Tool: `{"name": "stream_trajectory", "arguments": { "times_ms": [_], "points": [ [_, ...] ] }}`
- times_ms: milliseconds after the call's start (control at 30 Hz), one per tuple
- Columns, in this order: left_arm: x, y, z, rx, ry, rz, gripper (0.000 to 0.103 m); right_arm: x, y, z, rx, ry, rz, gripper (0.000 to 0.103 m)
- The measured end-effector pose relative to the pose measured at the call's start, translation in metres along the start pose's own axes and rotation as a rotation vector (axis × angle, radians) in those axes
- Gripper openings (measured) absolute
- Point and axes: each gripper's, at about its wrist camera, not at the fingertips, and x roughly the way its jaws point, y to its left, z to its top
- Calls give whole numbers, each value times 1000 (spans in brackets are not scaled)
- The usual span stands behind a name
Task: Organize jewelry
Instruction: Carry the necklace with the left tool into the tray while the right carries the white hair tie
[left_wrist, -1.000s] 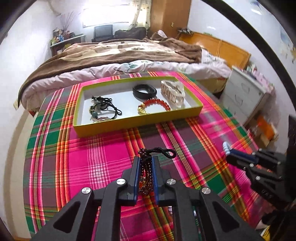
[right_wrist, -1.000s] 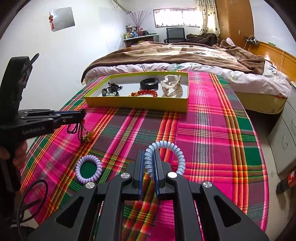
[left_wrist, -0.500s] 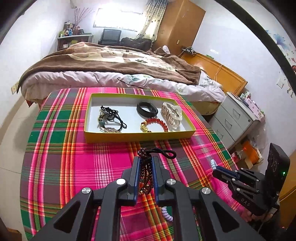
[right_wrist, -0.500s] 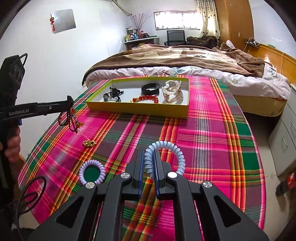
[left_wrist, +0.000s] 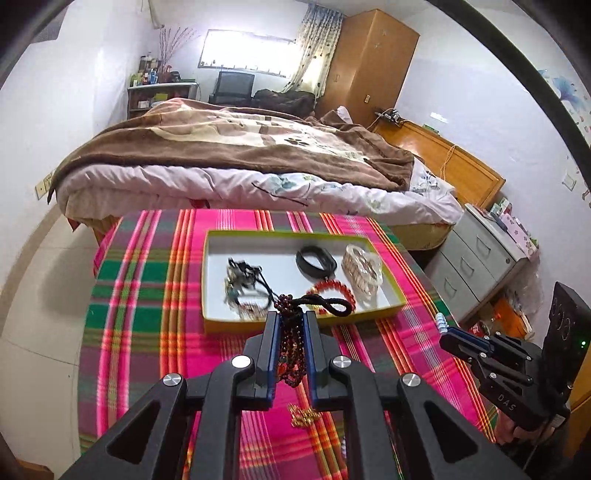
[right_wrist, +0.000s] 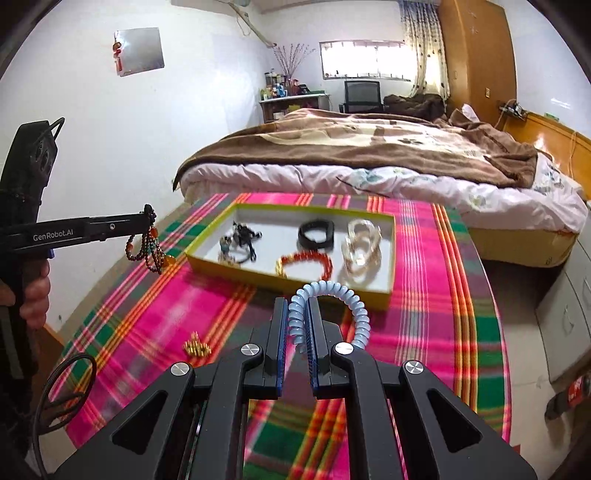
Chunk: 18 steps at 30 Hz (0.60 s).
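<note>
Two grippers loaded: left gripper (left_wrist: 290, 325) clamps dark bead strand (left_wrist: 291, 347); right gripper (right_wrist: 297, 325) clamps blue coil band (right_wrist: 332, 299).

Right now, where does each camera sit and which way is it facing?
Left wrist: on left gripper, facing tray and bed; its fingers pinch beads; right gripper at right edge.
Right wrist: on right gripper, facing the same way; pinches coil tie; left gripper and hand at left edge.
Shared: tray, bed, gold piece.
</note>
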Motion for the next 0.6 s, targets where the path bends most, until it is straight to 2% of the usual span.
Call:
{"name": "stream_trajectory", "arguments": {
  "times_ms": [300,600],
  "points": [
    [22,22,36,-10,-9,25,12,38,5,45,-26,-3,31,10],
    [77,42,67,-16,34,37,12,106,9,76,-25,46,60,10]
  ]
}}
